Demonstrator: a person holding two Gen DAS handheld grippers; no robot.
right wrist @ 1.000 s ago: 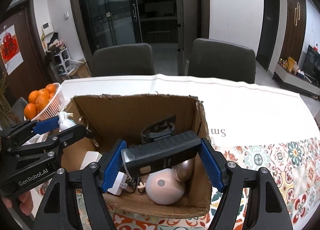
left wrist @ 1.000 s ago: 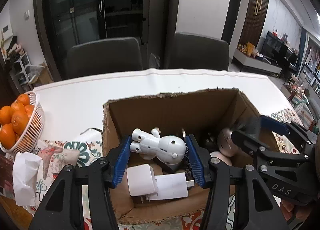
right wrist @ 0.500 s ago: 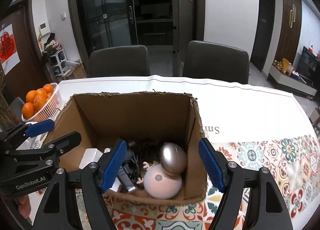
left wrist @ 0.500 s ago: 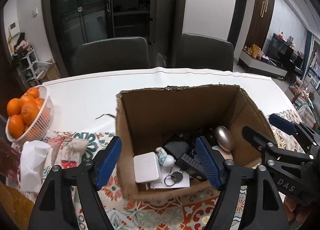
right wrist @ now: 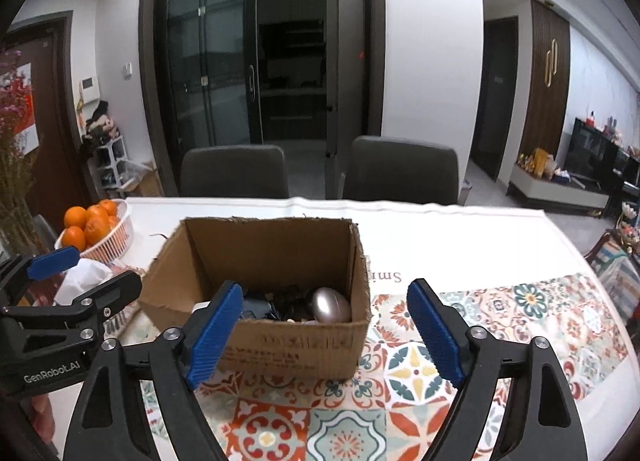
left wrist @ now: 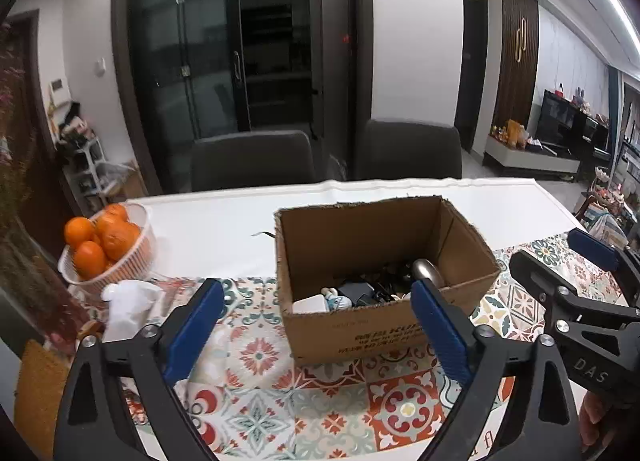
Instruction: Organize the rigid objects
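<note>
On the patterned table runner: cardboard box, holding a silver egg-shaped item, white adapter, dark tangle, mostly hidden behind its front wall. Left gripper and right gripper: spread, empty. Orange basket leftward.

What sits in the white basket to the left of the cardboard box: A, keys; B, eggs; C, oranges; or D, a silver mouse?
C: the white basket beside the cardboard box is piled with oranges, also seen from the right wrist view.
</note>
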